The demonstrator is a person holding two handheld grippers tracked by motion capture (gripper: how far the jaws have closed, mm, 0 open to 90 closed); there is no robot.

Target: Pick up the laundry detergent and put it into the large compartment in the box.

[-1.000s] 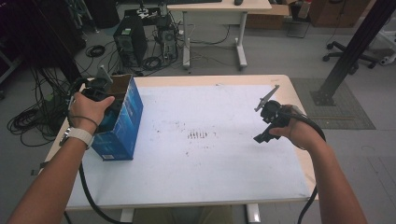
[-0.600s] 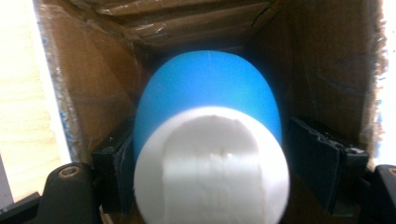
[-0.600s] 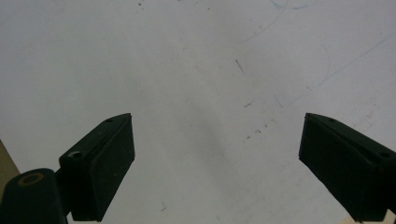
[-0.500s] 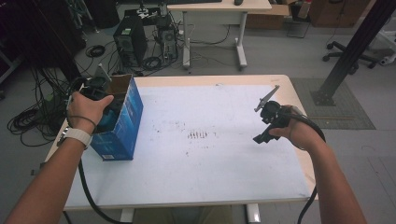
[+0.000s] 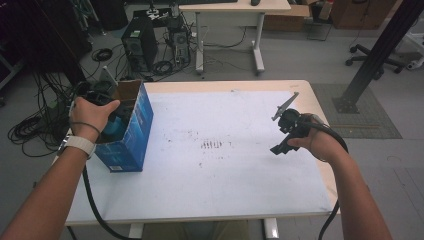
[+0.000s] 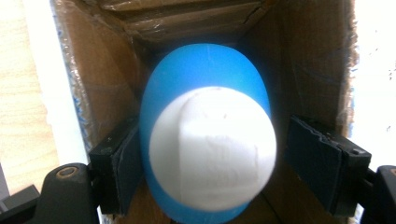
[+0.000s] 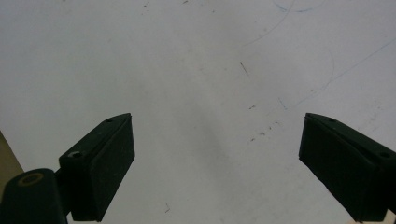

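Overhead, left gripper (image 6: 205, 158) inside blue box (image 5: 131, 131), jaws just releasing bottle (image 6: 208, 135).

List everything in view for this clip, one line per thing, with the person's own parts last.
Table: one, white top with wooden edge, centre of the high view.
Cardboard box: one, blue outside and brown inside, open top, on the table's left end.
Bottle: one, blue with a white cap, inside the box between the left jaws.
Computer tower: one, black, on the floor beyond the table.
Second desk: one, light, at the back.
Cables: several, black, on the floor at left.
Left tongs: one, black, reaching into the box; the jaws have just been opening, the right pad clear of the bottle.
Right tongs: one, black, open above the bare table top.
Forearms: two, entering from the bottom edge.
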